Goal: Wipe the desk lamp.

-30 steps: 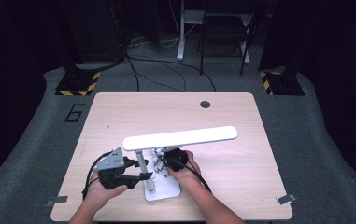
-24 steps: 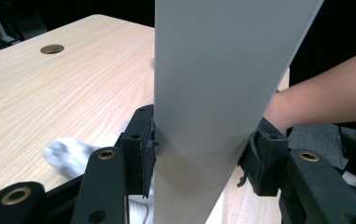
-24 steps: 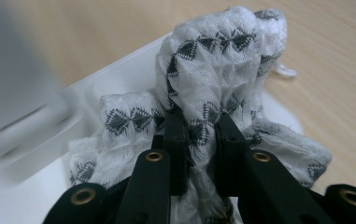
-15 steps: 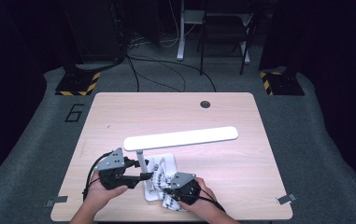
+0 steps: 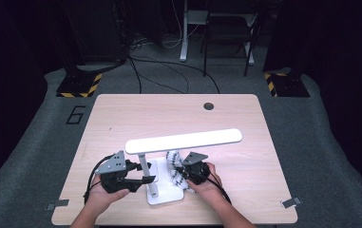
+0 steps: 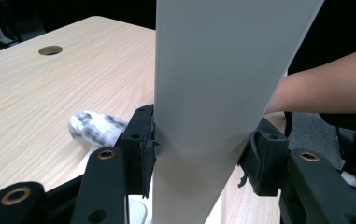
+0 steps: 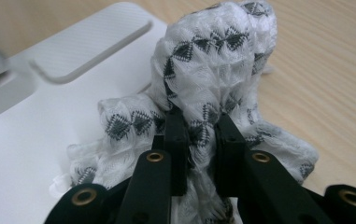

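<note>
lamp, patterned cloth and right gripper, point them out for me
lamp (image 5: 183,141), high view, on the middle of its long white head bar
patterned cloth (image 7: 213,56), right gripper view, on the bunched top of the white and black fabric
right gripper (image 7: 199,133), right gripper view, midway between its fingertips, which pinch the cloth

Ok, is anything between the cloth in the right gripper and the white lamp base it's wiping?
Nothing visible. The right gripper is shut on the patterned cloth, which lies bunched straight on the lamp base. The left gripper holds the lamp post off to the side, clear of the cloth.
</note>
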